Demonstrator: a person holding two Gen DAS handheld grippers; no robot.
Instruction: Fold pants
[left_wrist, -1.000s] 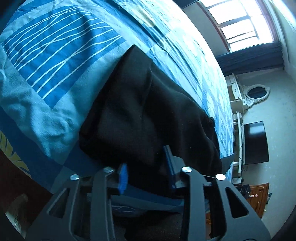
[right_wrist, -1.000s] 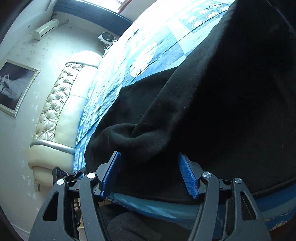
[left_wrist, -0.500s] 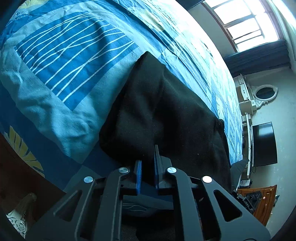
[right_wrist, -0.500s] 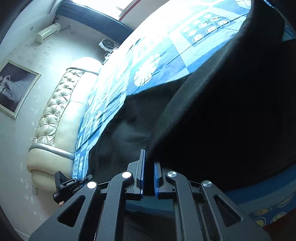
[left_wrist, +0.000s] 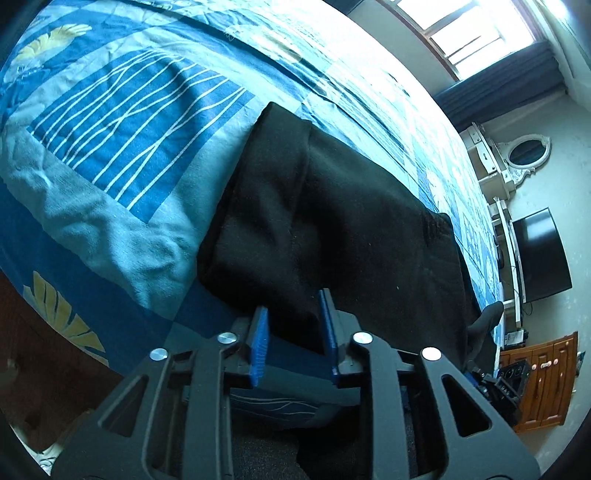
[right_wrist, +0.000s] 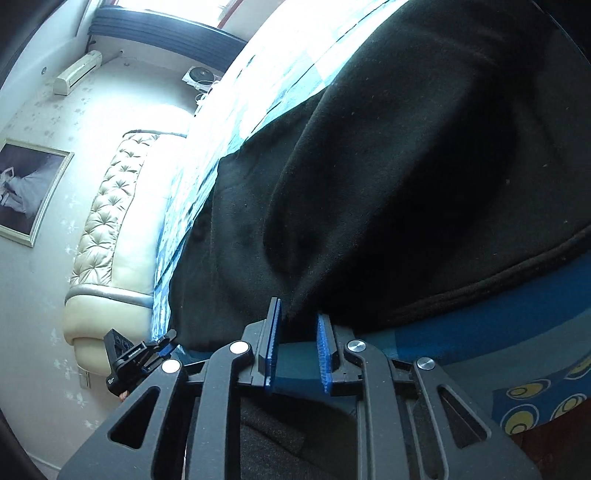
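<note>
Showing no legible writing: pants (left_wrist: 332, 221)

The left wrist view is taken from low at the near edge of the bed (left_wrist: 122, 206), looking across it toward the window (left_wrist: 476, 33). The right wrist view is taken close at the same edge, facing the headboard (right_wrist: 114, 221). The black pants (left_wrist: 332, 221) are seen in both views.
</note>
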